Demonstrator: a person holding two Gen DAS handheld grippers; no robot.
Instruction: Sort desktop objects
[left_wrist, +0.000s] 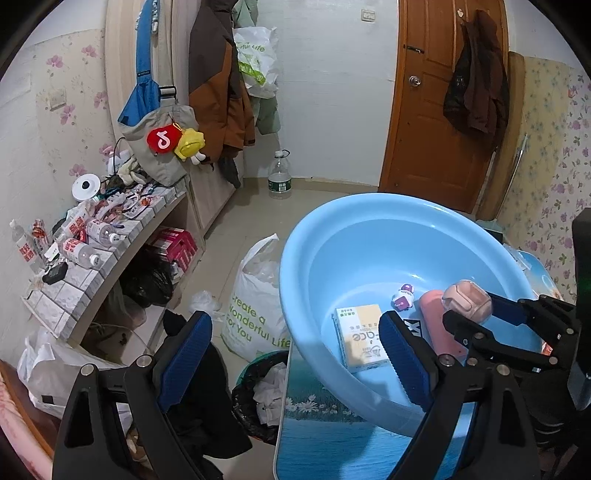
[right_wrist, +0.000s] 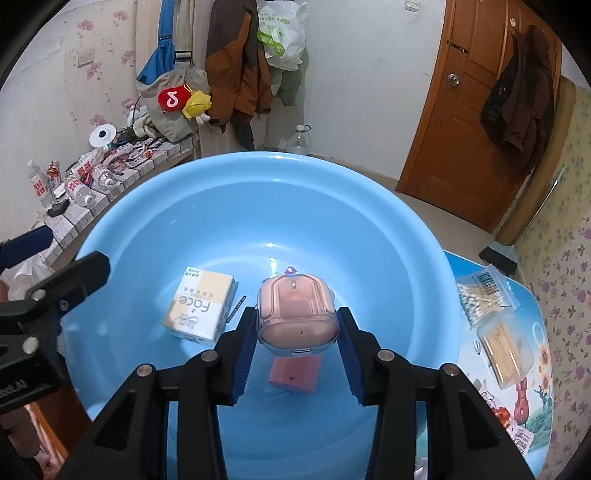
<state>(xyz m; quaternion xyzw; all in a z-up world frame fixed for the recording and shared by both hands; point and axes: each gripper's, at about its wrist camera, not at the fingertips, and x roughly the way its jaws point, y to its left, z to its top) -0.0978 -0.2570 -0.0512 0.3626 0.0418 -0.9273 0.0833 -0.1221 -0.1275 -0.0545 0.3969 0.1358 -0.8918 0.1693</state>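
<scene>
A light blue plastic basin (right_wrist: 258, 192) stands on the table; it also shows in the left wrist view (left_wrist: 369, 229). My right gripper (right_wrist: 297, 325) is shut on a pink earbud case in a clear cover (right_wrist: 297, 314) and holds it above the basin's inside; the case shows in the left wrist view (left_wrist: 467, 301). In the basin lie a tissue pack (right_wrist: 201, 304), a pink block (right_wrist: 293, 373) and a small purple-white toy (left_wrist: 402, 297). My left gripper (left_wrist: 295, 354) is open and empty at the basin's left rim, one finger inside, one outside.
A bag of cotton swabs (right_wrist: 480, 299) and a clear box of toothpicks (right_wrist: 506, 354) lie on the table right of the basin. A bin (left_wrist: 258, 398) and a white shopping bag (left_wrist: 255, 302) stand on the floor to the left. A cluttered tiled shelf (left_wrist: 92, 243) runs along the left wall.
</scene>
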